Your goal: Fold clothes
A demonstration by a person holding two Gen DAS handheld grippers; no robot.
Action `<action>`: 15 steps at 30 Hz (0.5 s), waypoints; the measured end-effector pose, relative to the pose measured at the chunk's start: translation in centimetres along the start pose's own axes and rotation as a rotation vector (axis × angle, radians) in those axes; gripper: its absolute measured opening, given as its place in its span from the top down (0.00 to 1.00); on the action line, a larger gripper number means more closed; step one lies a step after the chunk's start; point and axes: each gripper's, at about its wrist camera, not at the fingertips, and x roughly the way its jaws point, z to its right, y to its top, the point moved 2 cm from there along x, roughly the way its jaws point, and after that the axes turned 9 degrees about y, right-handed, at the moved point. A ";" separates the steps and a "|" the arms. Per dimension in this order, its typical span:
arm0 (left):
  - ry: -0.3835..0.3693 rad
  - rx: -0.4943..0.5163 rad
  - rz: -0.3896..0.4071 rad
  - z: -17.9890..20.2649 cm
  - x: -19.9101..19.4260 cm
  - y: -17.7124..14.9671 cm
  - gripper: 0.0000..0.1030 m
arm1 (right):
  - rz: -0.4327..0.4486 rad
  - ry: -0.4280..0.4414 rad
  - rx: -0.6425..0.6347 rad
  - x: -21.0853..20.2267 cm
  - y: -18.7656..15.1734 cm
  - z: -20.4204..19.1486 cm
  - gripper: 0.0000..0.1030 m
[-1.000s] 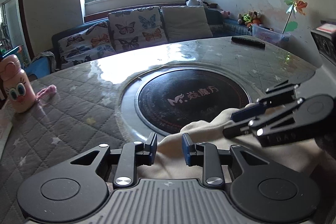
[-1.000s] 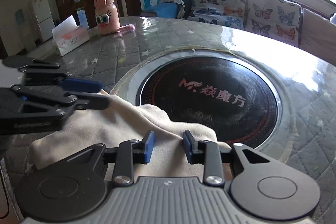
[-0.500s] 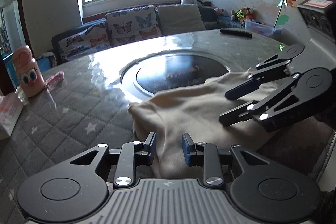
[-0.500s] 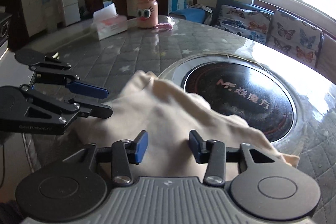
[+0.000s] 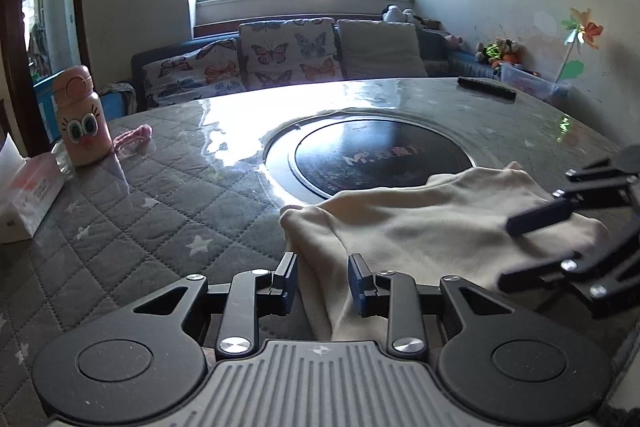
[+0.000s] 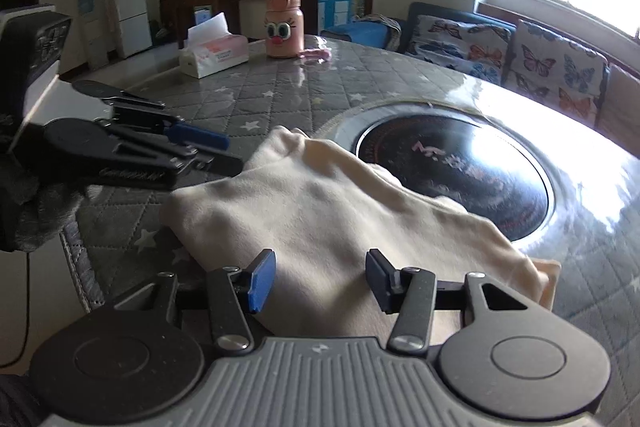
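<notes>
A cream garment [image 5: 432, 223] lies folded over on the quilted grey table, near its front edge; it also shows in the right wrist view [image 6: 340, 219]. My left gripper [image 5: 322, 279] is open, its jaws either side of the garment's left edge, not clamped. My right gripper [image 6: 316, 277] is open wide just above the garment's near side. Each gripper shows in the other's view: the right one [image 5: 532, 247] over the garment's right end, the left one [image 6: 212, 151] at its left corner.
A round black hotplate [image 5: 380, 155] is set in the table's middle, partly under the garment. A pink bottle [image 5: 82, 115], a tissue box [image 5: 28, 195] and a pink cloth [image 5: 132, 139] stand far left. A black remote [image 5: 486, 87] lies at the far right. A sofa stands behind.
Both grippers have pulled back toward the table's front edge and opened wider. The garment was drawn off the hotplate and now lies flatter.
</notes>
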 end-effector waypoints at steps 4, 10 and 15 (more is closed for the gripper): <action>0.063 -0.008 -0.034 -0.7 1.3 -0.3 0.70 | -0.009 -0.007 0.011 -0.4 -0.6 0.4 0.49; 0.071 -0.047 0.000 -1.7 -0.2 0.1 0.70 | 0.021 -0.013 0.038 -2.1 -0.9 0.7 0.46; 0.011 -0.006 0.037 0.3 -0.4 1.3 0.69 | 0.033 -0.022 0.064 -3.5 -1.6 1.0 0.46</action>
